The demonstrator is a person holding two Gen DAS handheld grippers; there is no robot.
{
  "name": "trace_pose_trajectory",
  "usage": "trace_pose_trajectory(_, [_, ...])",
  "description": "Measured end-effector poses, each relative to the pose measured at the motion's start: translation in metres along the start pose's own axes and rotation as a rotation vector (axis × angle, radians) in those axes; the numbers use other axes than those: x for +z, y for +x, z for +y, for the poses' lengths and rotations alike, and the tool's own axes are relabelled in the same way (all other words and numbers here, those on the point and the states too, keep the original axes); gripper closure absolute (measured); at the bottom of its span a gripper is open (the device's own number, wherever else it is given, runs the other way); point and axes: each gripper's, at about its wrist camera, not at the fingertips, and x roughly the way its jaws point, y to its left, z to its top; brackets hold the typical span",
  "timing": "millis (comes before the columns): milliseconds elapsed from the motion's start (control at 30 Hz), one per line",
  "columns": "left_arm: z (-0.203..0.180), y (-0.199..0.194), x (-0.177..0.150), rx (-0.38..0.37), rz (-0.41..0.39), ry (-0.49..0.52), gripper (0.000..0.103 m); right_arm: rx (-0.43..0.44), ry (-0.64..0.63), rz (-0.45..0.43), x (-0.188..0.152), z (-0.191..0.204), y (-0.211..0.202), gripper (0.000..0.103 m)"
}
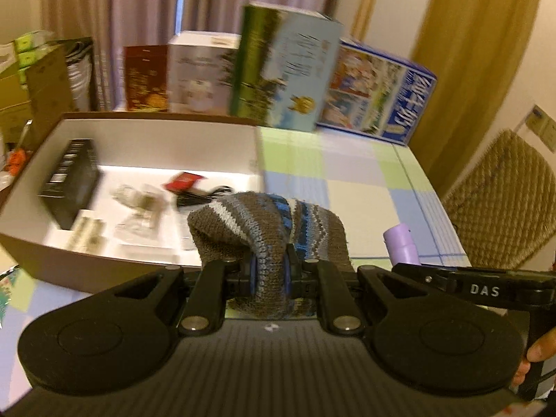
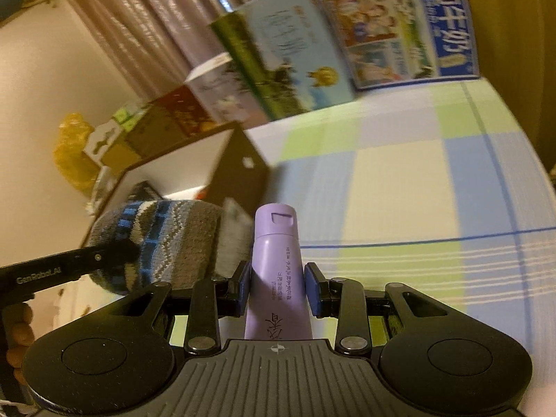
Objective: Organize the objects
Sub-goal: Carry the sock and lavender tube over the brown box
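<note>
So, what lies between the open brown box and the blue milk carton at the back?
In the left wrist view, bare checked tablecloth lies between the open brown box and the blue milk carton.

Two grippers [image 1: 271, 272] [image 2: 277, 288], one knit sock [image 1: 267, 222], one purple tube [image 2: 274, 264], one open box [image 1: 139, 128]

"DAS" stands on the right hand-held gripper [image 1: 410, 243], "GenRobot.AI" on the left hand-held gripper [image 2: 135, 246], "纯牛奶" on the blue carton [image 2: 399, 31].

Black left gripper [image 1: 271, 271] and right gripper [image 2: 277, 288], blue-padded jaws, silver rivets.
</note>
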Motion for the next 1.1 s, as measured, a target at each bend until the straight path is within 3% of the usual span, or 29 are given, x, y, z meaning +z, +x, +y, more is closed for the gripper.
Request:
trace_pose_trajectory(533, [0.123,-0.032,0.020,0.124,-0.071,-0.075,0.092,0.085,-0.090,-0.010,0.016,0.117,0.068,0.073])
trace_pose_trajectory(833, [0.160,-0.005,0.045,0.142,-0.071,-0.066,0.092,0.046,-0.124,-0.022,0.040,0.147,0.111,0.073])
trace_pose_trajectory(1100, [0.174,0.037,0.054,0.138,0.002,-0.048,0.091,-0.029,-0.142,0.013,0.046,0.150,0.151,0.072])
